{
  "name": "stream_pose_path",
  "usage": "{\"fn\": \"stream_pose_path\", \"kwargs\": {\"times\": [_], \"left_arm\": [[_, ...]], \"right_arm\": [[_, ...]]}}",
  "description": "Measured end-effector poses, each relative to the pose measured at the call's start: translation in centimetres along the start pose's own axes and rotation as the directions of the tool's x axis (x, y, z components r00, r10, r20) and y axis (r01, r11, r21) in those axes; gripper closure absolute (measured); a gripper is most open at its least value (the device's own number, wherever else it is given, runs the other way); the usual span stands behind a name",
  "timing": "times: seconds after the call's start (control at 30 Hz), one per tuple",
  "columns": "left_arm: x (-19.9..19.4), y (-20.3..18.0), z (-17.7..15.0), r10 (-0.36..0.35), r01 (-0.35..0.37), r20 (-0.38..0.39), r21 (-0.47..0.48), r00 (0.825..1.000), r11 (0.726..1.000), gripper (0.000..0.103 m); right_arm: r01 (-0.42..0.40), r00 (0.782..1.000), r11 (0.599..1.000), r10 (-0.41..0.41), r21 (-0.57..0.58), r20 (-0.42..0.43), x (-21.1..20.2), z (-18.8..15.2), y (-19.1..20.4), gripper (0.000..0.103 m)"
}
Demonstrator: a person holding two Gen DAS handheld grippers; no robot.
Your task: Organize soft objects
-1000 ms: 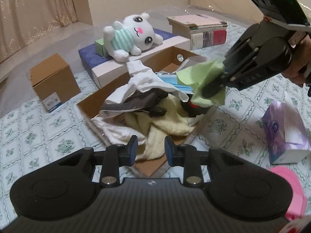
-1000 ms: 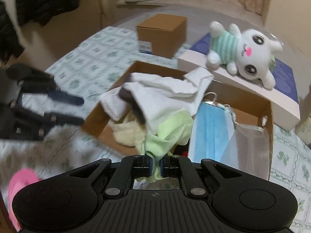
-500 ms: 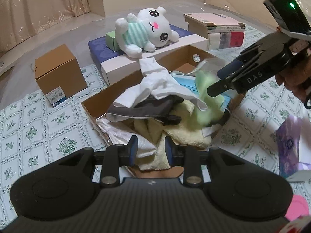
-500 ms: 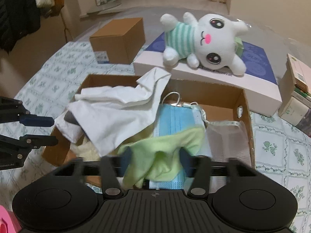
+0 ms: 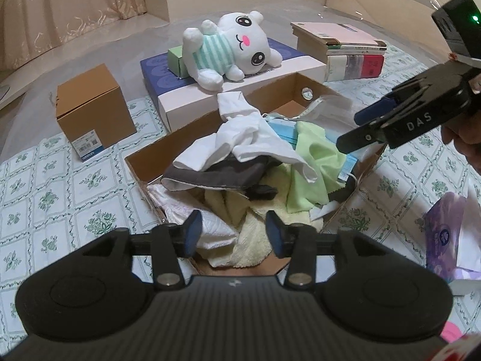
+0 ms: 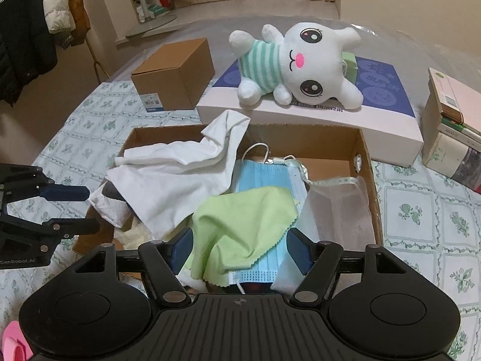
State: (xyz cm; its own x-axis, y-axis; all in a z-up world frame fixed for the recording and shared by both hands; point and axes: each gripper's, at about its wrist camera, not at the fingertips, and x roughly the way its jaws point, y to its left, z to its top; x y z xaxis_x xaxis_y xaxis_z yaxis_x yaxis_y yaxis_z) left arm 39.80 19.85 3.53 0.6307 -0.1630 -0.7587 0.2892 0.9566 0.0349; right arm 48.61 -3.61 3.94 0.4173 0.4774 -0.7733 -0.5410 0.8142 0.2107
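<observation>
Over the open box: you are holding both grippers above the cardboard box [image 6: 365, 162], which is sitting on the patterned tablecloth [image 5: 60, 186].
Right gripper [image 6: 240, 248]: its jaws have just been opening and are standing wide apart; the pads are not pressing on anything.
Green cloth [image 6: 243, 222]: it is lying loose between the right fingers, draped over the blue face mask [image 6: 264, 177] inside the box. In the left wrist view the same cloth [image 5: 312, 162] is resting near the box's right wall, under the right gripper [image 5: 357, 129].
Left gripper [image 5: 233, 233]: its jaws have just been opening and are standing apart, hovering over the near end of the box with nothing clamped; a yellow towel [image 5: 249, 240] is lying below them.
Other box contents: a white cloth [image 6: 180, 180] is spreading across the left half, partly covering a dark grey cloth [image 5: 216, 174]; a clear plastic bag [image 6: 339, 210] is lying at the right.
Plush toy [image 6: 300, 66]: it is lying on its side on the blue-and-white flat box [image 6: 387, 123] just behind the cardboard box.
Surroundings: a small closed carton [image 6: 174, 75] is standing to the left of the flat box, a stack of books [image 5: 345, 51] to the right; a purple tissue pack [image 5: 445, 234] is lying at the right edge of the left wrist view.
</observation>
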Motion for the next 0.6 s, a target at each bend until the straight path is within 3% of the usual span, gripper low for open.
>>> {"fn": "stream_pose_path", "kwargs": {"times": [0.6], "left_arm": [[-1.7,-1.0,0.4,0.069,-0.069,-0.001,-0.026,0.998,0.997,0.013]], "right_arm": [[0.005,1.000,1.000,-0.005,-0.012,-0.003,-1.8,-0.5,0.7,0.034]]}}
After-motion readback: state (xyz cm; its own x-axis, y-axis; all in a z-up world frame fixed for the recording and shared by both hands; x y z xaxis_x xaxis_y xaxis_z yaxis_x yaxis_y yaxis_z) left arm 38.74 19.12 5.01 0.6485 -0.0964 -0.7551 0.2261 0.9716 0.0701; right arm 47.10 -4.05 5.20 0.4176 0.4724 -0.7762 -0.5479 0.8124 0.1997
